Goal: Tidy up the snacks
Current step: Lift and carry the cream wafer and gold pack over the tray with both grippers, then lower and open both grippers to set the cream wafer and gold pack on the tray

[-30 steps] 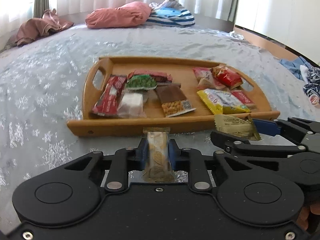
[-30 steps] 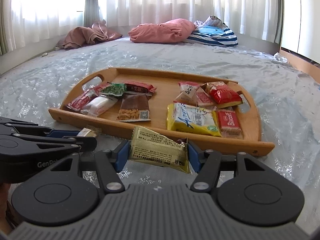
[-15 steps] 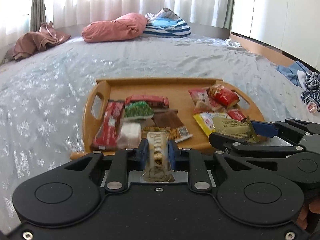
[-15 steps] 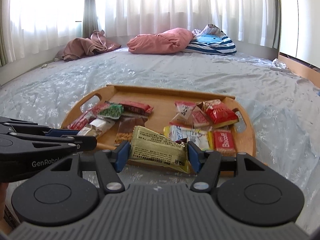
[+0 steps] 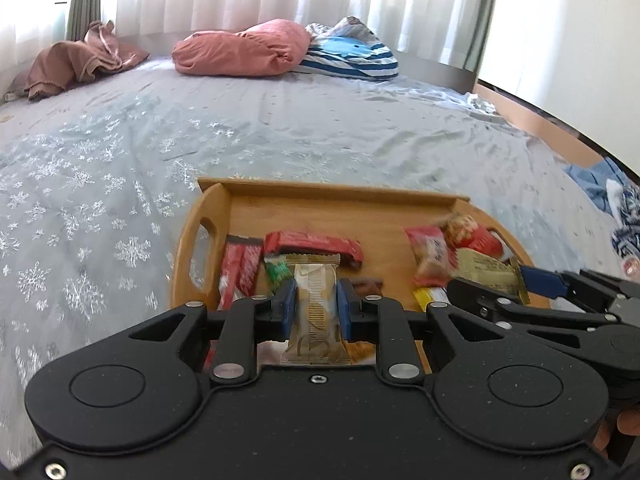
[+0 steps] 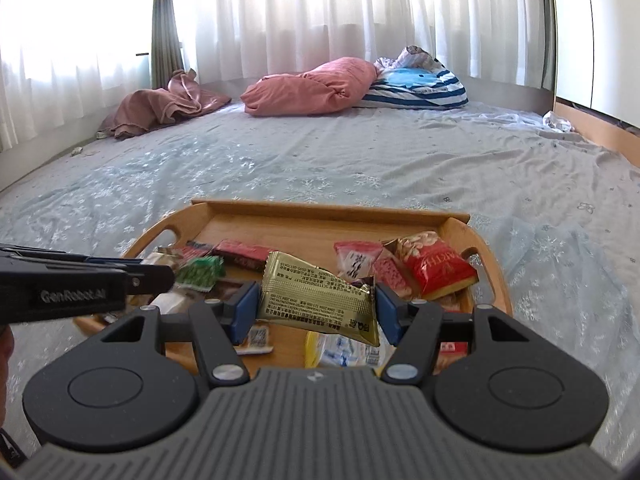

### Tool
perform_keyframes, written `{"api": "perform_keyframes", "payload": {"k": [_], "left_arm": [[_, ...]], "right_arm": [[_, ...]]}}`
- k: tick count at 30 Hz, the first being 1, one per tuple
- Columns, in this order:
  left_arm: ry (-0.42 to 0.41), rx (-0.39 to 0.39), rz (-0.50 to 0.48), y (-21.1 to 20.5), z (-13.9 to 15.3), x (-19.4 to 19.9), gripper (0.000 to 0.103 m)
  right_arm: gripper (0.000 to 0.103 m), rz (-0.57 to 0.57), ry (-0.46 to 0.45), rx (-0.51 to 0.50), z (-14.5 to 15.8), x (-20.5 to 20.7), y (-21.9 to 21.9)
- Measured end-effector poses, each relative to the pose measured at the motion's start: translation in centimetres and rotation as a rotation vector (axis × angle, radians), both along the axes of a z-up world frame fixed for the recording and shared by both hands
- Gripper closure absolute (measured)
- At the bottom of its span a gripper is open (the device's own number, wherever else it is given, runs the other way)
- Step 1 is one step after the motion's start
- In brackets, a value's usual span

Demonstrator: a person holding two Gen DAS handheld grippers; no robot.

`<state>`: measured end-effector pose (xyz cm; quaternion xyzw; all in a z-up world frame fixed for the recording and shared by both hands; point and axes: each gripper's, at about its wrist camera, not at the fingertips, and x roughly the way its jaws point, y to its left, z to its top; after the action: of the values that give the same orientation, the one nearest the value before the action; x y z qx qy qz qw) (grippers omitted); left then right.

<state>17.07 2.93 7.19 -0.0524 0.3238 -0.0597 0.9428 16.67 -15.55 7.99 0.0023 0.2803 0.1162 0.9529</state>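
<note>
Glossy beige foil, narrow and crimped at its top: wafer packet (image 5: 316,304) pinched upright in the left gripper (image 5: 316,306), blue pads (image 5: 289,308) clenched on both long edges, above the left half of the smooth wooden tray (image 5: 344,200). Crinkled gold foil next: flat sachet (image 6: 318,298) grasped by its short ends in the right gripper (image 6: 316,306), above the tray's right half, over red, green and yellow wrappers

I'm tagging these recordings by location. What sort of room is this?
Most likely a bedroom: a wide bed sheet with snowflake print, a pink pillow and a striped pillow at its far end, and sheer white curtains behind.
</note>
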Motion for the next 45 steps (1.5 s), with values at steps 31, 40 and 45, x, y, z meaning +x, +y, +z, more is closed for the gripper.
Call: {"api": "perform_keyframes", "payload": {"k": [31,40,45], "left_arm": [[0.085,-0.007,0.074,2.9,-3.6,15.6,0.082],[0.113,-0.004,0.119,3.7,-4.9,17.7,0.082],[0.120,0.005,0.112,3.5,-5.4,18.1,0.082]], "right_arm": [[0.038,0.050,0.121,-0.034,-3.1,13.6,2.8],[0.038,0.031,0.156,-0.042,-4.4,15.1,3.1],[0.037,0.030,0.166,-0.046,-4.9,15.4,3.2]]}}
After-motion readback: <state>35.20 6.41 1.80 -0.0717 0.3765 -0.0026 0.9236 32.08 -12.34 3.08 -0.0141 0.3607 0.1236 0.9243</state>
